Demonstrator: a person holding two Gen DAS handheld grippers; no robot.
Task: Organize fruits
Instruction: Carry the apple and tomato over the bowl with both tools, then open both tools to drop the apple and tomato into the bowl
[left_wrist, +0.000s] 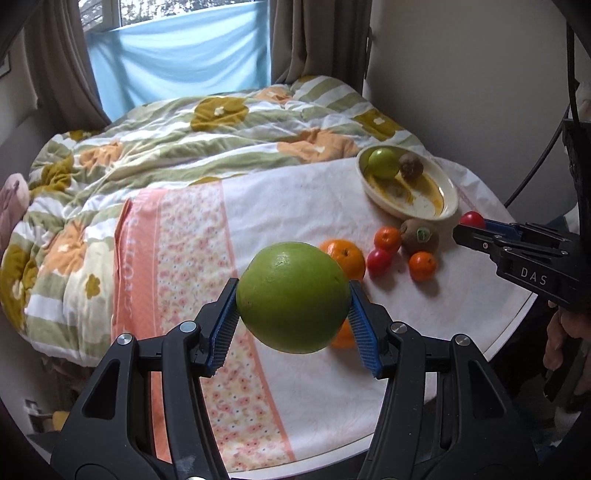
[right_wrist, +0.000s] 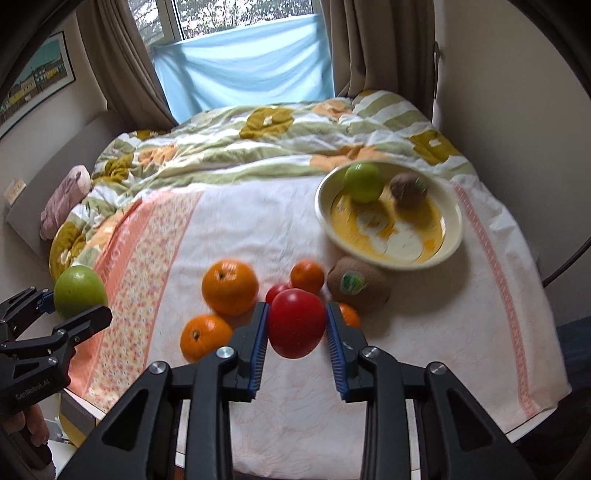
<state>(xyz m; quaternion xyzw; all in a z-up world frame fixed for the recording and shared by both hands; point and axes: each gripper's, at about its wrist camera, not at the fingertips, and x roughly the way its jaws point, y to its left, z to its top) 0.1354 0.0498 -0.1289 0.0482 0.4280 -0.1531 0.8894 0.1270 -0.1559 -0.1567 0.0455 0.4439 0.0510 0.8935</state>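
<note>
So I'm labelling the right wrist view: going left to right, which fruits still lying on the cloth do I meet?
Small orange → large orange → red fruit behind the held one → mandarin → kiwi with sticker.

On the cloth (right_wrist: 295, 229), a bowl (right_wrist: 456, 236) at far right holds an apple (right_wrist: 364, 182) left of a kiwi (right_wrist: 408, 189). Before it lie another kiwi (right_wrist: 358, 286) and oranges (right_wrist: 229, 287).
</note>
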